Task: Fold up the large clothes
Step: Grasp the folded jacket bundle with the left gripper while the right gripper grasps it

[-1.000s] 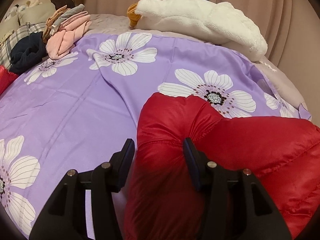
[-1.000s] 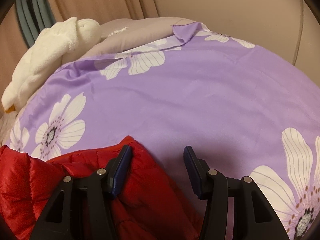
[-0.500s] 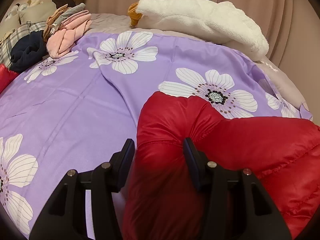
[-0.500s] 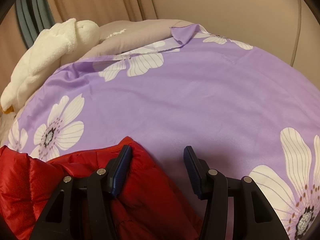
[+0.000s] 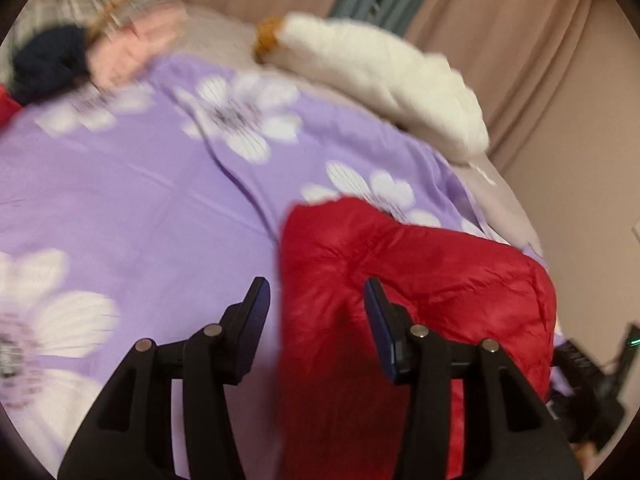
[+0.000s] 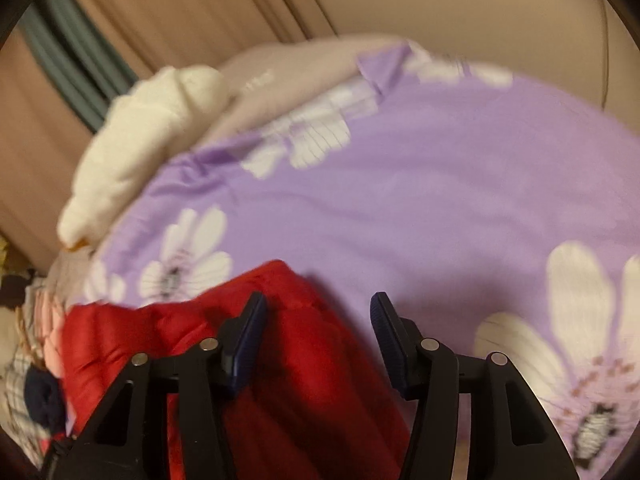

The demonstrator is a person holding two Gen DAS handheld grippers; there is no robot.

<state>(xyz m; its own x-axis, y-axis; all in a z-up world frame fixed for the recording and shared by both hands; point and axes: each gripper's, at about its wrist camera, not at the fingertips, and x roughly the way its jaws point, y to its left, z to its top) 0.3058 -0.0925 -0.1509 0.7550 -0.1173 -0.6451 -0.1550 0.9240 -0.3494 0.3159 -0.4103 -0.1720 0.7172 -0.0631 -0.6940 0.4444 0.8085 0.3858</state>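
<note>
A red puffy down jacket [image 5: 400, 280] lies bunched on a purple floral bedsheet [image 5: 140, 208]. My left gripper [image 5: 316, 300] is open, and the jacket's left edge sits between its fingers. In the right wrist view the same jacket [image 6: 300, 360] lies low and left on the sheet [image 6: 440, 200]. My right gripper [image 6: 318, 316] is open over the jacket's right edge, with the left finger above the red fabric and the right finger above bare sheet. Both views are motion-blurred.
A white fluffy blanket [image 5: 384, 76] lies at the far edge of the bed, also in the right wrist view [image 6: 152, 152]. A pile of pink and navy clothes [image 5: 92, 56] sits far left. Beige curtains [image 5: 520, 60] hang behind. A dark device [image 5: 600, 380] is at lower right.
Both grippers have lifted and pulled back, so more of the bed and wall shows. The jacket looks smaller and more bunched. The jaws stay open throughout.
</note>
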